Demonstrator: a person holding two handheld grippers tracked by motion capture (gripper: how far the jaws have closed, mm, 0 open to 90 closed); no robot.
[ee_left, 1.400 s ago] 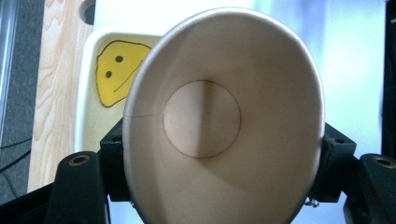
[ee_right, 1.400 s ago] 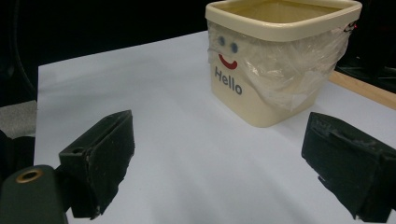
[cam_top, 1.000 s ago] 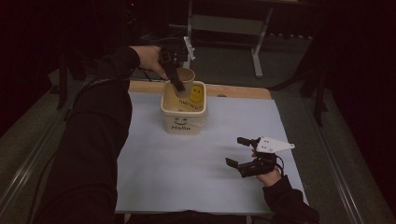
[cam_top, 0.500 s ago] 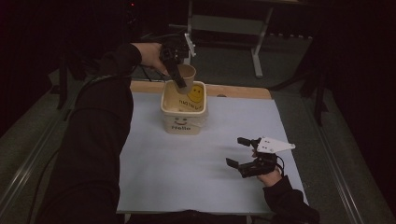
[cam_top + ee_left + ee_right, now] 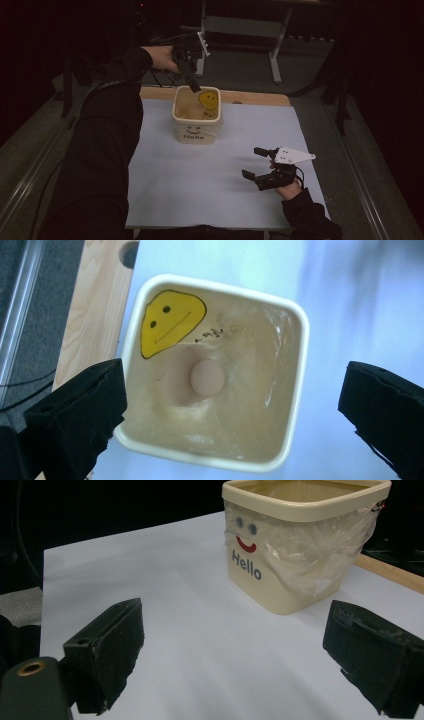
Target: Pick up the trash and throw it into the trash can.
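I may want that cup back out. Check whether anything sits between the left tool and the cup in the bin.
Nothing visible does. The left tool hangs over the open-topped bin, its jaws having just been opening with nothing between them; the cup lies straight below, uncovered.

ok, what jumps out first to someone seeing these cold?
The cream bin with the "Hello" face, at the far side of the pale blue mat, lined with clear plastic. A yellow smiley card leans against its inner wall and a paper cup lies in the bottom. The left gripper hangs directly above it, jaws having just been opening with nothing between them; the right gripper rests open at the mat's near right.
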